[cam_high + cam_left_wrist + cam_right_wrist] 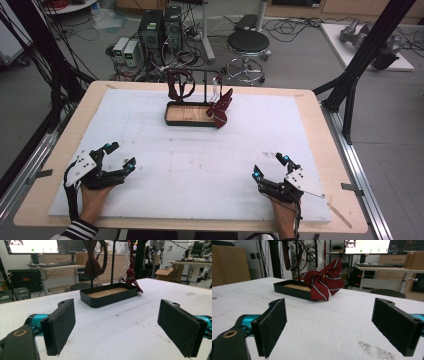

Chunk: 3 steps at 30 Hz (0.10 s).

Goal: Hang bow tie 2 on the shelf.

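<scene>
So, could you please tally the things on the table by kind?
Bow ties: 2 (plain, striped)
Stand with tray: 1
Grippers: 2 (left, right)
Total: 5

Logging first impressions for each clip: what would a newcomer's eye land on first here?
Probably the red striped bow tie, hanging from a black stand and draping over the right end of the black tray at the far middle of the white table. A darker plain bow tie hangs at the stand's other end. Nearer, the left claw and right claw rest open, far apart.
</scene>
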{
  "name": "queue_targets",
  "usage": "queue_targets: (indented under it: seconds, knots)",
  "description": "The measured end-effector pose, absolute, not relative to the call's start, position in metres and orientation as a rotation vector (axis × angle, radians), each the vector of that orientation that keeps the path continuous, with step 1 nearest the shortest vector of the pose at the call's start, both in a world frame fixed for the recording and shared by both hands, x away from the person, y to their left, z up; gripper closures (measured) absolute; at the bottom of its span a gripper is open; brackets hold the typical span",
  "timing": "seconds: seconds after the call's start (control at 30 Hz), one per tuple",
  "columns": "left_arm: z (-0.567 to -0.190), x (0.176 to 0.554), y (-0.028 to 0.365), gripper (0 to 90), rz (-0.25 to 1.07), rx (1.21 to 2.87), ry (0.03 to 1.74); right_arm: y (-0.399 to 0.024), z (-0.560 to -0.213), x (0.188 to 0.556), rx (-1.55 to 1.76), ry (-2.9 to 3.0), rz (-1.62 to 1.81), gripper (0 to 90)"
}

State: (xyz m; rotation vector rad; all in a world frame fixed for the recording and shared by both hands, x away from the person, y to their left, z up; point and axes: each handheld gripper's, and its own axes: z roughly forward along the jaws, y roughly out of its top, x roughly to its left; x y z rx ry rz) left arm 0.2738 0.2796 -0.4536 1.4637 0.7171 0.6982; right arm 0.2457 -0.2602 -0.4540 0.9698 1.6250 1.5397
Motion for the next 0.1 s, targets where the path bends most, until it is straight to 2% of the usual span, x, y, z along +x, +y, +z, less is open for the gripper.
queue_targets:
  seconds: [0.1]
  knots:
    - [-0.4537, 0.2737, 0.2801, 15.2, 0.703, 1.459, 0.722, -0.2611, -0.454, 0.2462, 0.973, 1.618, 1.544, 11.9]
